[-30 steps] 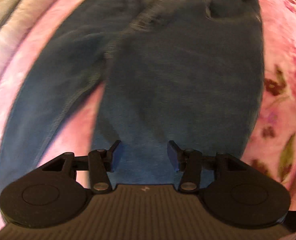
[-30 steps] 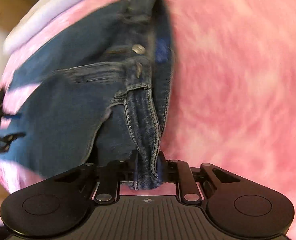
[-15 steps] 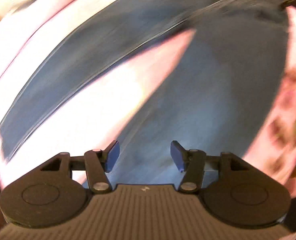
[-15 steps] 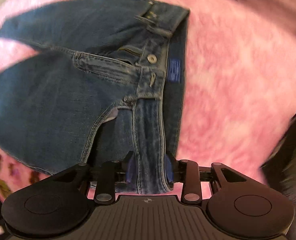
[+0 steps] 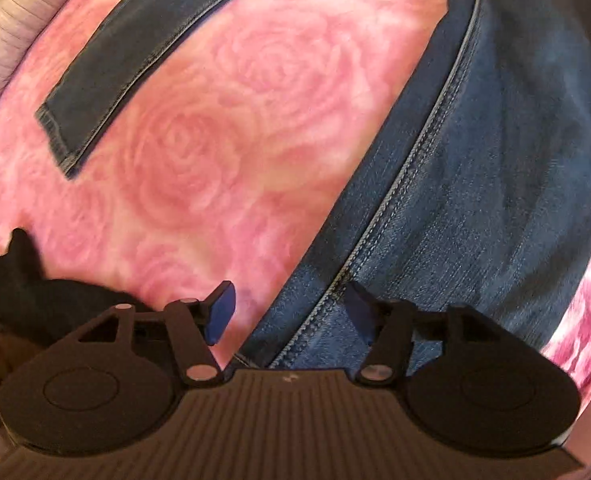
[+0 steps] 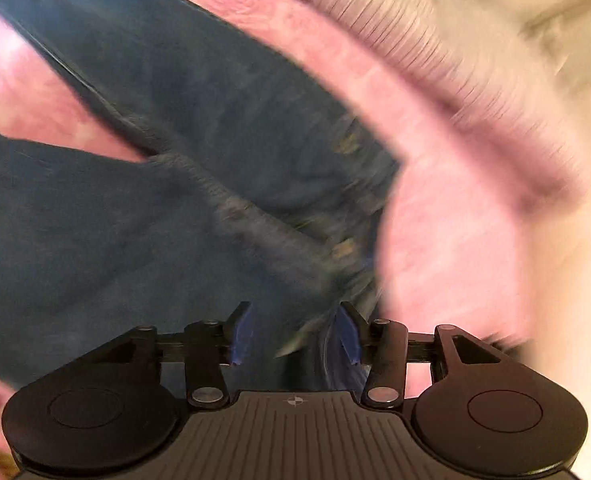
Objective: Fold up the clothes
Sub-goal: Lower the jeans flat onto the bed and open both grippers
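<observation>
- Far left, left wrist view: black cloth lump on the pink rose blanket, can't tell what it is, not part of my grasp.
- Jeans lie flat on the blanket, legs splayed in a V; one hem ends upper left, so the legs aren't stacked yet.
- My left gripper is spread wide, nothing held, hovering over the near leg's side seam — I judge it's lined up to pinch that edge and bring the legs together.
- Right wrist view is blurred. My right gripper looks parted, denim by the waistband sits between the fingers, looks loose, not squeezed.
- Ribbed pale bedding runs along the blanket's far edge.
</observation>
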